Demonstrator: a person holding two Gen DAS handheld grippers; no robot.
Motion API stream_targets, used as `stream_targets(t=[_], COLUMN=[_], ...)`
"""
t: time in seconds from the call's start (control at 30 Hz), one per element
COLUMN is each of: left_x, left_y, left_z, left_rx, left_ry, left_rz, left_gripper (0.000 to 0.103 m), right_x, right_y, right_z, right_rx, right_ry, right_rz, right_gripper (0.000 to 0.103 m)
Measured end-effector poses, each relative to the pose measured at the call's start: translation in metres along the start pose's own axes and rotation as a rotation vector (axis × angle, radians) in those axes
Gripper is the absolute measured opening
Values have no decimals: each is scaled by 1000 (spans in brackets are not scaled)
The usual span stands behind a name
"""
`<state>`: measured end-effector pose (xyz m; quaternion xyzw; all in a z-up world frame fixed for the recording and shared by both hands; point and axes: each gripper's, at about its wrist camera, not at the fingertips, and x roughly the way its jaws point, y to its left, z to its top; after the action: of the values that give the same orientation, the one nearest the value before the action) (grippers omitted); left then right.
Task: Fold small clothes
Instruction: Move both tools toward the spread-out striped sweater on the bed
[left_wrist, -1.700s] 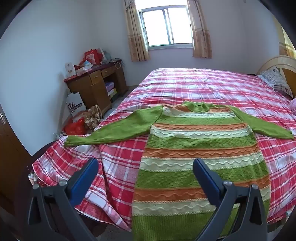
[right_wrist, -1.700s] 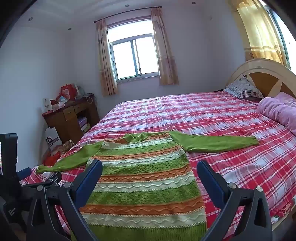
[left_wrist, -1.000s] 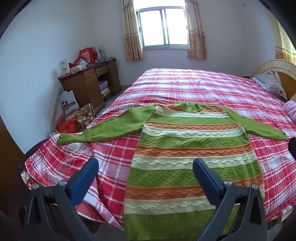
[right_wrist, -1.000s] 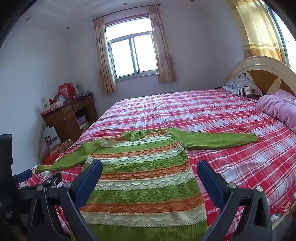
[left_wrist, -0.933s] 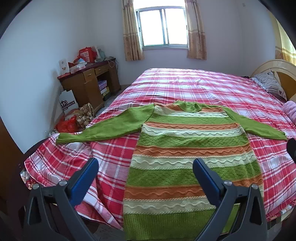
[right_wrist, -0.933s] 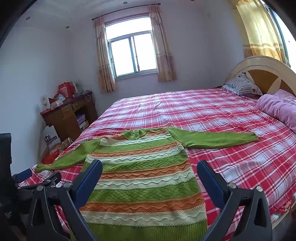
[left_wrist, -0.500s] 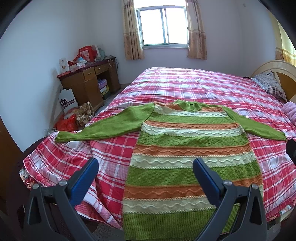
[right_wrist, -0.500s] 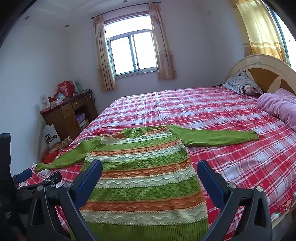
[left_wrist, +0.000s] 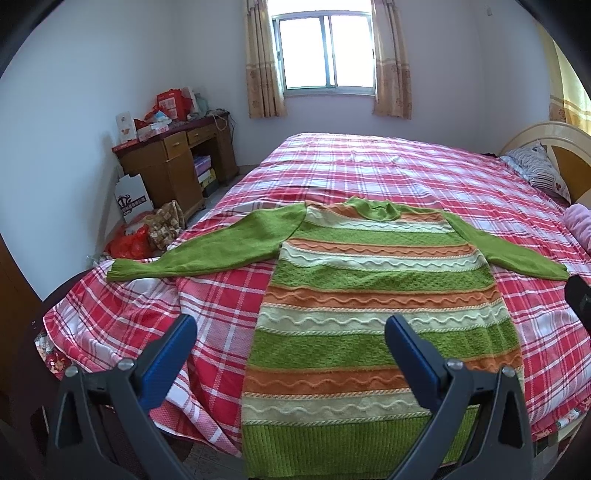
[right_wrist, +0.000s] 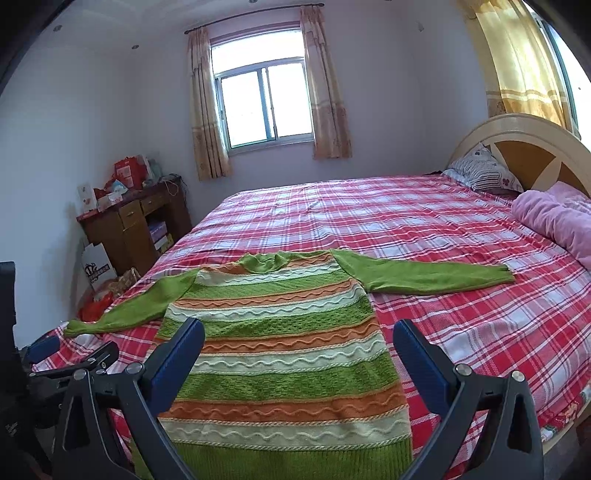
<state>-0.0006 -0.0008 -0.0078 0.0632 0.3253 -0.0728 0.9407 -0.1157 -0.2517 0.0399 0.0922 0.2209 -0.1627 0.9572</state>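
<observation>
Both grippers drawn slightly back from bed's near edge; nothing else moved. Sweater (left_wrist: 380, 295) flat at near edge of bed (left_wrist: 369, 166), sleeves outspread, hem overhanging. Left gripper (left_wrist: 291, 350) and right gripper (right_wrist: 299, 350): jaws apart, empty. Folding not begun.

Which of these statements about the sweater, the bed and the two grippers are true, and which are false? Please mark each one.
1. The sweater lies flat with both sleeves spread out. True.
2. The left gripper is shut on a sleeve. False: it is open, holding nothing.
3. The right gripper is open. True.
4. The sweater is already folded in half. False: it is fully unfolded.
5. The bed has a plain blue cover. False: red plaid.
</observation>
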Motion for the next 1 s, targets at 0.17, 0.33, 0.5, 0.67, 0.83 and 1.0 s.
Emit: stream_targets(t=[0.17,0.33,0.5,0.67,0.83,1.0], left_x=[3,8,16,30,44,59], left_y=[2,3,4,-1,-8,-15], left_z=[0,1,3,8,18,29], left_rx=[-4,0,-5,-3,7,14], left_ry=[-2,-3,-5,-1,-11,-22], left_rz=[2,12,10,5,-10,-35], left_gripper=[103,103,103,103,103,103], right_x=[4,11,23,40,66,95], right_y=[3,7,13,16,12,2], right_z=[5,7,8,13,21,30], right_rx=[-16,-22,-39,-50,-41,-24], right_ry=[-9,-1,13,26,51,90], right_rz=[-14,-7,-4,-19,-43,-71], right_gripper=[102,102,102,102,102,102])
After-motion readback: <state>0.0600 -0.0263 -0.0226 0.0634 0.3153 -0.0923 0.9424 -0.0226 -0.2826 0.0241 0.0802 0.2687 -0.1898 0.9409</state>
